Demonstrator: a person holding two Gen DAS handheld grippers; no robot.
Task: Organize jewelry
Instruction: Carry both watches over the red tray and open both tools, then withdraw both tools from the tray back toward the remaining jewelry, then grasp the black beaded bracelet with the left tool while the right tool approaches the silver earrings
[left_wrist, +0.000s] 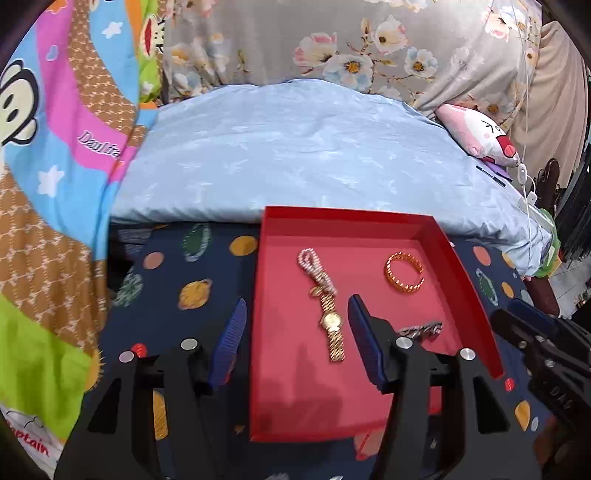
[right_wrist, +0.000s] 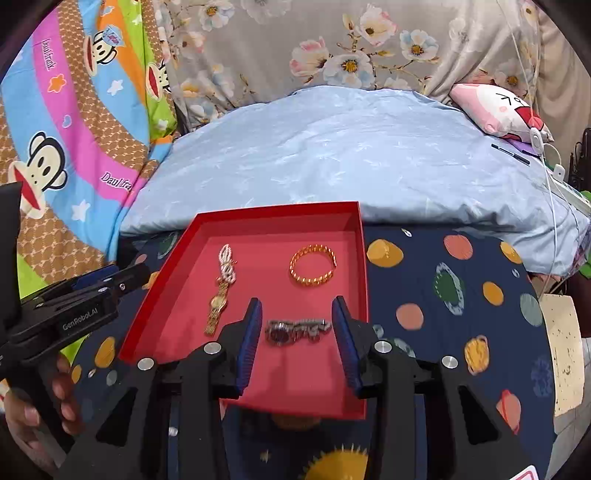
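Red card forms the shallow tray (right_wrist: 364, 258) that holds all the jewelry, and it sits on a dark blue planet-print cloth (right_wrist: 436, 295) spread over the bed, in front of a pale blue pillow (right_wrist: 351, 155). Inside the tray, a gold watch (right_wrist: 217, 308) lies lengthwise toward the left, its far end touching or overlapping a white bead bracelet (right_wrist: 227, 264). A gold bangle (right_wrist: 313, 266) lies apart from them at the far right of the tray. A silver watch (right_wrist: 295, 330) lies crosswise near the tray's front edge.

The right gripper (right_wrist: 297, 332) has its jaws spread wide, one blue pad on each side of the silver watch, not touching it. The left gripper (left_wrist: 295, 339) is also wide open and holds nothing; in its own view the gold watch (left_wrist: 332, 325) lies between its pads, nearer the right one, and the left pad is over the cloth outside the tray (left_wrist: 458, 258). A bare hand (right_wrist: 40, 406) grips the left tool's handle. A bright cartoon-monkey quilt (left_wrist: 55, 166) lies at the left.
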